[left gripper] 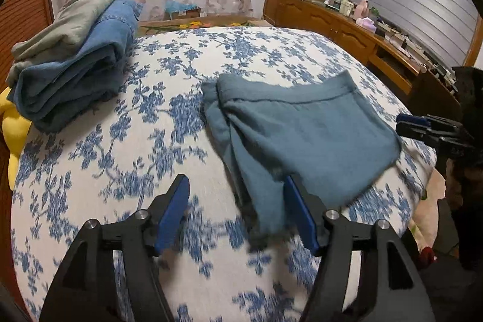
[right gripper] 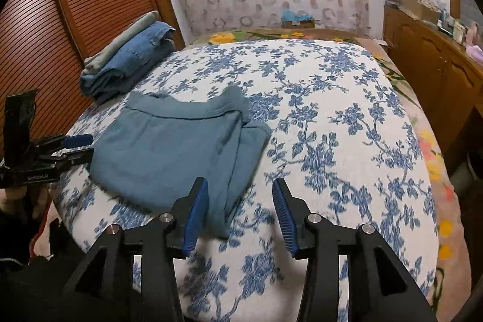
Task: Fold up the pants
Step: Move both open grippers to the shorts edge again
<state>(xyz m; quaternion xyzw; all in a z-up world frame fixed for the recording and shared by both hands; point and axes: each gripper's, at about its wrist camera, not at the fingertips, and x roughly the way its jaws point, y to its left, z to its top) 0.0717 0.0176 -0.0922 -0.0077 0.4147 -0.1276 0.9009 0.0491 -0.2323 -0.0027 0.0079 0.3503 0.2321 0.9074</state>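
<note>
Teal pants point(left gripper: 302, 125) lie folded on the blue-flowered bed cover point(left gripper: 126, 147). They also show in the right wrist view point(right gripper: 175, 147). My left gripper point(left gripper: 237, 201) is open and empty, just above the cover at the near left corner of the pants; its right finger point(left gripper: 299, 210) is beside the hanging near edge. My right gripper point(right gripper: 240, 201) is open and empty at the near right corner of the pants. Each gripper shows in the other's view, the right one point(left gripper: 422, 129) and the left one point(right gripper: 72, 147), at opposite sides of the pants.
A stack of folded clothes, blue denim under grey-green point(left gripper: 72, 62), sits at the far left of the bed point(right gripper: 126, 62). A wooden louvred door point(right gripper: 60, 20) stands left. A wooden sideboard with clutter point(left gripper: 362, 26) runs along the right. A yellow soft toy point(left gripper: 12, 135) lies at the left edge.
</note>
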